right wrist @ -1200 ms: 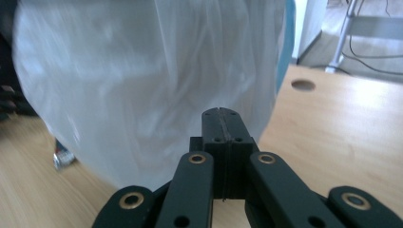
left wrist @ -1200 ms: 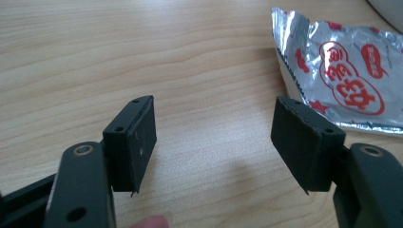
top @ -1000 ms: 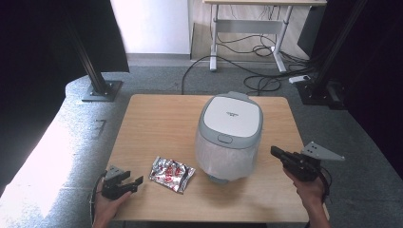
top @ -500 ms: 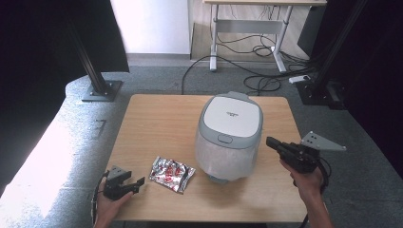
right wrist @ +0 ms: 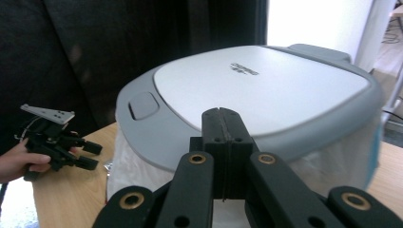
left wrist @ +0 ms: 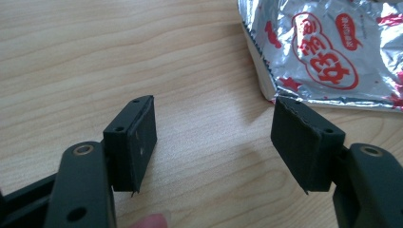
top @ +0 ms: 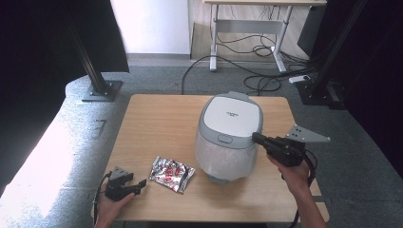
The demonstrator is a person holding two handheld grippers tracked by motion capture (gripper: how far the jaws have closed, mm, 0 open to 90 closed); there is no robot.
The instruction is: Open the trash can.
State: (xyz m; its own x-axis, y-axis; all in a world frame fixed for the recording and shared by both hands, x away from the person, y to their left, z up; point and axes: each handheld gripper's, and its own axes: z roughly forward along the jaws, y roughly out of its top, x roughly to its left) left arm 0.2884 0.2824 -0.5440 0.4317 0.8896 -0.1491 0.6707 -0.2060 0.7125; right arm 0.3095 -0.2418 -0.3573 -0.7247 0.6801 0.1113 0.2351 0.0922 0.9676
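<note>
A white and grey rice cooker (top: 229, 135) stands with its lid closed on the wooden table (top: 157, 123), right of centre. My right gripper (top: 256, 137) is shut with nothing in it, its tip at the cooker's right rim, just over the lid edge (right wrist: 266, 137). A silver foil packet (top: 171, 174) with red print lies flat in front of the cooker, to its left. My left gripper (top: 141, 183) is open, resting low near the table's front left corner, its pads (left wrist: 138, 137) a short way short of the packet (left wrist: 328, 52).
A desk frame (top: 247, 28) and loose cables (top: 266, 80) lie on the floor beyond the table. Black stands (top: 97, 85) rise at the back left and back right (top: 328, 80). My left gripper (right wrist: 71, 152) appears at the left of the right gripper view.
My right gripper has moved left and forward from beside the table's right edge to the cooker's rim. The left gripper and the packet have stayed put.
</note>
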